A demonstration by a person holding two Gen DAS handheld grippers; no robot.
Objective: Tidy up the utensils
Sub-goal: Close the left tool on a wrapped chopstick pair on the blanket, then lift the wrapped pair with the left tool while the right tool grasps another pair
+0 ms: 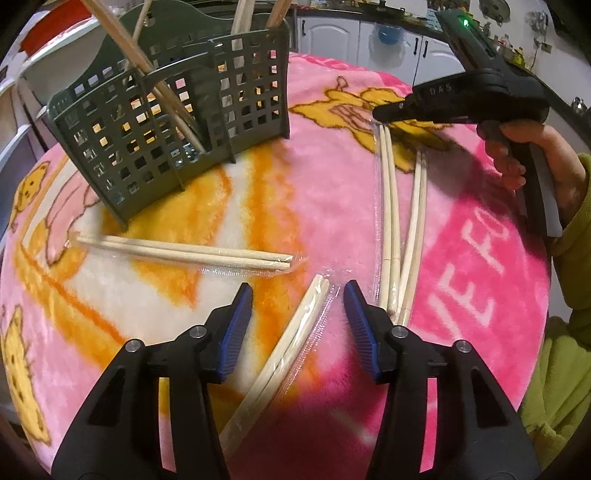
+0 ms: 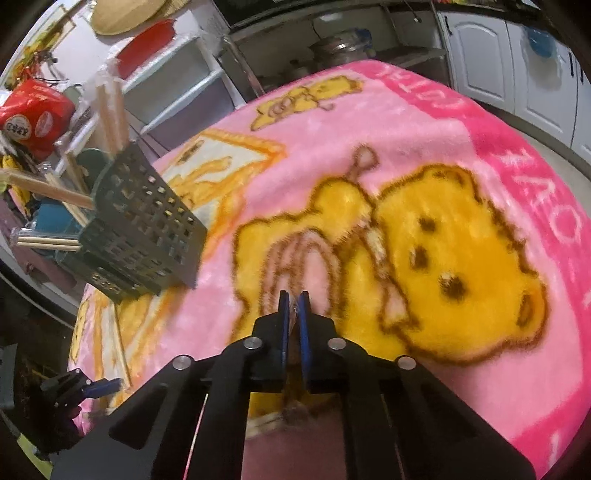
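Four plastic-wrapped pairs of wooden chopsticks lie on the pink blanket [image 1: 332,206]. My left gripper [image 1: 297,286] is open, its blue pads on either side of one wrapped pair [image 1: 291,332] without touching it. A second pair [image 1: 184,253] lies to the left, below the green slotted utensil basket [image 1: 166,122], which holds several chopsticks. My right gripper [image 1: 377,114] is shut on the far end of a third pair [image 1: 389,192], and a fourth pair [image 1: 417,221] lies beside that one. In the right wrist view the right gripper [image 2: 293,295] pinches clear wrap between its pads.
The basket [image 2: 144,229] stands near the blanket's left edge, leaning slightly. A hand and green sleeve [image 1: 569,206] hold the right gripper. My left gripper [image 2: 99,387] shows at lower left in the right wrist view. White cabinets [image 1: 332,33] and shelves surround the table.
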